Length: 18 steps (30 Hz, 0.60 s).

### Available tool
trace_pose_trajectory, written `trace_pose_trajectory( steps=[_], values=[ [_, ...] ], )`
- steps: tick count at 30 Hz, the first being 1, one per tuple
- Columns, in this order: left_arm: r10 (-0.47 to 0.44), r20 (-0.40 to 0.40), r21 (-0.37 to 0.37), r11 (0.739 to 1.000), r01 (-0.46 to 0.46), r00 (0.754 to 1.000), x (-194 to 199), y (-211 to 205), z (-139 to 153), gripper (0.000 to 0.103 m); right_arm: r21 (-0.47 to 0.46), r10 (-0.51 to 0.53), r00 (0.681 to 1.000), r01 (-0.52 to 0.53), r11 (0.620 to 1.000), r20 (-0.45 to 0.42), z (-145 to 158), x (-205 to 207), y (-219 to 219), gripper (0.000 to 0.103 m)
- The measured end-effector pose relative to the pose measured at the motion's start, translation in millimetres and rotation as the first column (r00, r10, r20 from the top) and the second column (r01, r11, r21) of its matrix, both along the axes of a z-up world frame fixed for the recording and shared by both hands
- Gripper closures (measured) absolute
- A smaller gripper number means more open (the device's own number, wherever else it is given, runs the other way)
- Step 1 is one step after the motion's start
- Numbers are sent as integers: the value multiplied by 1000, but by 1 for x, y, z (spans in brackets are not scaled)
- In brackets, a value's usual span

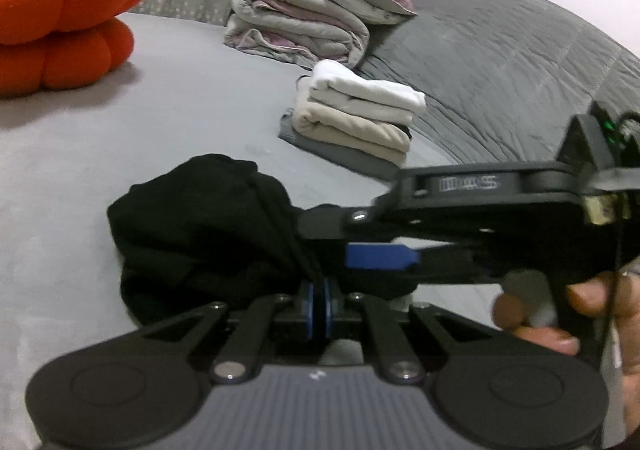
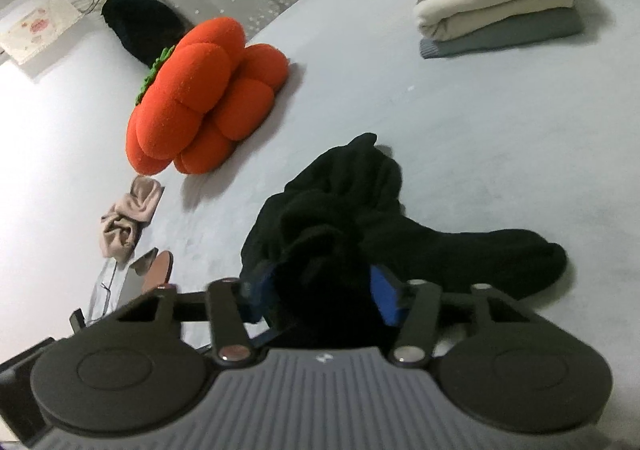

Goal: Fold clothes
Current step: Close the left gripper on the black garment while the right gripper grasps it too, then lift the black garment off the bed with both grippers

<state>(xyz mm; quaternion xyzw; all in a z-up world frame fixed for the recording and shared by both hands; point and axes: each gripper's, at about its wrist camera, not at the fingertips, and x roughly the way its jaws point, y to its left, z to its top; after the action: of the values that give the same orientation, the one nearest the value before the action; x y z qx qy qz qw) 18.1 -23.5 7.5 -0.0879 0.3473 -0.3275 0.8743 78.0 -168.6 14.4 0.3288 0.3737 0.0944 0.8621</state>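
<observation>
Bunching between both jaws, the black garment [image 2: 344, 210]: left pinched shut, right half-open around cloth.

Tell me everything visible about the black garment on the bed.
The black garment is soft, knit-looking cloth, crumpled and unfolded on the grey bed sheet. One long part stretches to the right in the right wrist view. The left gripper is shut on one bunched fold; the right gripper clamps another.
</observation>
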Motion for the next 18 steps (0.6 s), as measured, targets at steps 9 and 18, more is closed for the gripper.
trace_pose_trajectory(
  steps=[9, 18],
  values=[
    [183, -72, -96, 977, -189, 981, 14, 47, 6, 58, 58, -84, 990, 78, 995, 112, 14, -6, -14, 92],
    [285, -119, -6, 958, -287, 951, 24, 53, -2, 44, 100, -181, 962, 163, 981, 202, 40, -33, -43, 92]
  ],
)
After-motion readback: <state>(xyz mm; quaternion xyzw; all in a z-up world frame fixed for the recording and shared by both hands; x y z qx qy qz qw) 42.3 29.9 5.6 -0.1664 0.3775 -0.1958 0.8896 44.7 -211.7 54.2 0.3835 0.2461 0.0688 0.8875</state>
